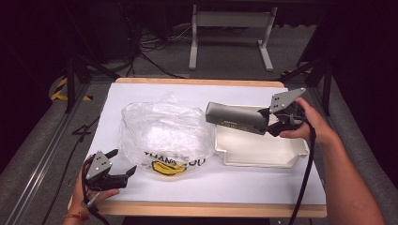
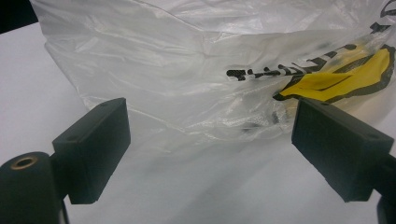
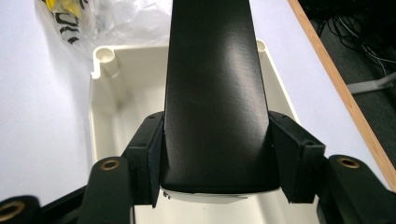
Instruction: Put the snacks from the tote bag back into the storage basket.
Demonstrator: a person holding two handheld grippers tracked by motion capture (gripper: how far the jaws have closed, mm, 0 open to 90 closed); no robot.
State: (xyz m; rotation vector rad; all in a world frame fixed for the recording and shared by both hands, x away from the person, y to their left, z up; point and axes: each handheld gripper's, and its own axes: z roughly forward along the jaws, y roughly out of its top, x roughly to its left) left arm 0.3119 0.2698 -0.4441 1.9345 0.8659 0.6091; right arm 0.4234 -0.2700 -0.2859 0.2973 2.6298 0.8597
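Clear plastic bag point(image 1: 164, 133) printed with black lettering over a yellow mark, perhaps a smile; black box point(image 1: 237, 118); cream-white tray point(image 1: 260, 152).

The bag point(image 1: 164, 133) was thin, crinkled, glossy clear plastic. The box point(image 3: 215, 93) looked like smooth black card with a soft sheen; the tray point(image 1: 260, 150) matt cream plastic. White paper covered the wood-edged worktop point(image 1: 197, 208).

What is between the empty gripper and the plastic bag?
Nothing visible. The left hand-held gripper sits open just short of the plastic bag, with bare white table cover between its jaws and the bag's edge.
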